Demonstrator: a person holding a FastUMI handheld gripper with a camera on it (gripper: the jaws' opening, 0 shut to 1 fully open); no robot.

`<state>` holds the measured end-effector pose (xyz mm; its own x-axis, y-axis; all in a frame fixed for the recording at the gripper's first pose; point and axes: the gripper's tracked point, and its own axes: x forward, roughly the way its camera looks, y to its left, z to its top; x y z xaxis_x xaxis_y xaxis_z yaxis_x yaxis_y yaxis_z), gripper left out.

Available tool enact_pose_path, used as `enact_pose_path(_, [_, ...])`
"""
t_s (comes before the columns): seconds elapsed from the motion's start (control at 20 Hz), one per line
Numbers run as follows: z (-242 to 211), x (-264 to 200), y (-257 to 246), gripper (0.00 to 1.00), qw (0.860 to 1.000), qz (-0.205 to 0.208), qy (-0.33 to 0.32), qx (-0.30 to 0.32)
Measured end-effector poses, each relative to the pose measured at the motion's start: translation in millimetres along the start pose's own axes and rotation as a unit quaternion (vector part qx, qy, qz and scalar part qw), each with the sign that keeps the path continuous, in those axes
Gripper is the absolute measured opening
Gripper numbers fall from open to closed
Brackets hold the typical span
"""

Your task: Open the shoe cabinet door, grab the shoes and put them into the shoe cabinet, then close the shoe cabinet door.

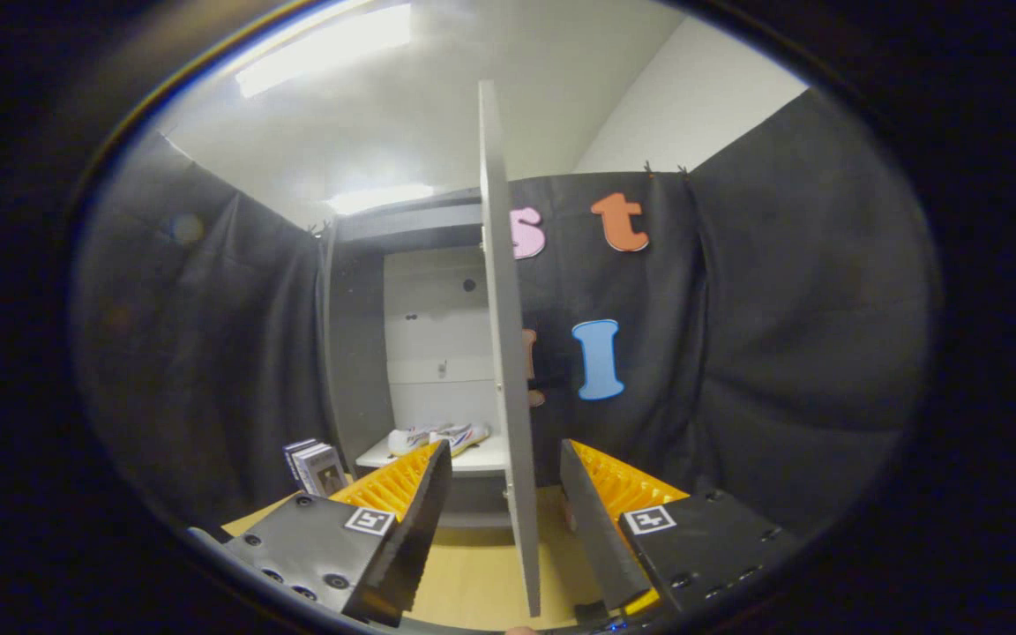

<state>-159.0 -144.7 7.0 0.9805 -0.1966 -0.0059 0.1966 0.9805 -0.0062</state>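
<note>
Presently the cabinet door (501,353) stands swung out edge-on toward the camera, its free edge running between the two fingers of the gripper (504,520). The fingers are spread wide, one on each side of the door, and neither visibly presses on it; whether one finger brushes the panel cannot be told. The gripper holds nothing.

The shoes (437,437) lie on the lower shelf (481,460) inside the shoe cabinet (420,353), left of the door and beyond the fingers. The pair sits side by side, soles down as far as can be seen. By this placement the loading step looks done, and closing the door appears to be the step in hand.

Handling judgement: the door is a thin, flat, rigid panel, probably light and free on its hinges. It should need no clamping; a push with one finger's flat against the free edge, away from the hinge side, ought to carry it. A smooth face may let a finger slide, so contact near the edge at mid-height is preferable. Risk: swinging fast could slam it.

Left of the door, near the cabinet's base, a small boxed item (318,466) stands on the wooden floor (473,573). Black cloth (781,353) hangs right of the door.
</note>
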Motion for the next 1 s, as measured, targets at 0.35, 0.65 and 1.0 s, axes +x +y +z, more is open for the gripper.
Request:
enact_pose_path(0.35, [9.5,7.7,-52.6,0.79,0.998,-0.058,-0.013,0.008])
enact_pose_path(0.65, [-2.2,33.8,-63.3,0.78,0.998,-0.055,0.008,0.025])
enact_pose_path(1.0, [-5.9,44.9,-48.2,0.78,0.999,-0.024,0.017,0.036])
